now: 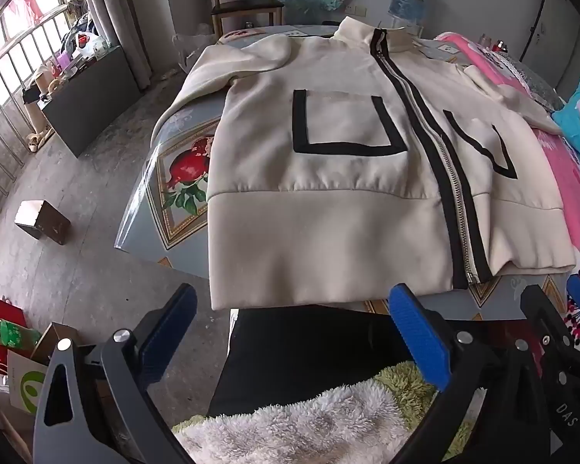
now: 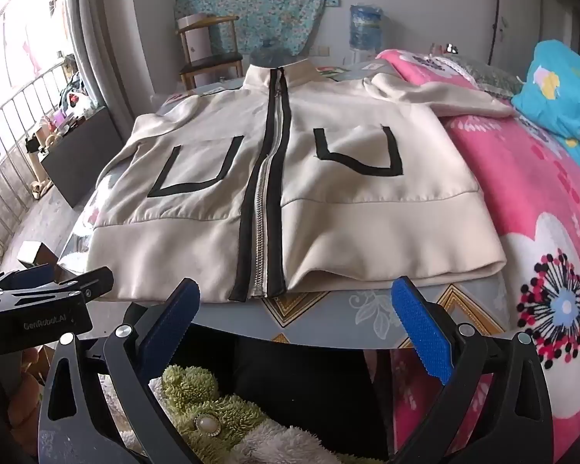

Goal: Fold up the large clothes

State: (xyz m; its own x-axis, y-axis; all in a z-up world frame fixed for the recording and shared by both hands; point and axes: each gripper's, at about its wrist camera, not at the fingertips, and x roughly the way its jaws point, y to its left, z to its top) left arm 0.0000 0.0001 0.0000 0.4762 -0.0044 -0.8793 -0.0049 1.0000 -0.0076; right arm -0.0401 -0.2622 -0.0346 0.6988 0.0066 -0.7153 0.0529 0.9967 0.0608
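A cream zip-up jacket [image 1: 328,178] with black trim and two black-outlined pockets lies flat, front up, on a table [image 1: 181,178], collar at the far end and hem at the near edge. Its zipper [image 2: 268,178] is closed. My left gripper [image 1: 290,328] hangs open just short of the hem's left half, nothing between its blue pads [image 1: 417,340]. My right gripper [image 2: 295,321] is open too, in front of the hem near the zipper's lower end, also holding nothing. The jacket [image 2: 290,193] has one sleeve draped onto the pink blanket. The left gripper [image 2: 54,290] shows at the right wrist view's left edge.
A pink flowered blanket [image 2: 541,232] and a blue pillow [image 2: 560,89] lie right of the table. A wooden chair [image 2: 208,54] and a water bottle [image 2: 365,27] stand behind it. A person's fluffy green-white garment [image 1: 309,425] fills the foreground. A small box [image 1: 42,220] sits on the floor at left.
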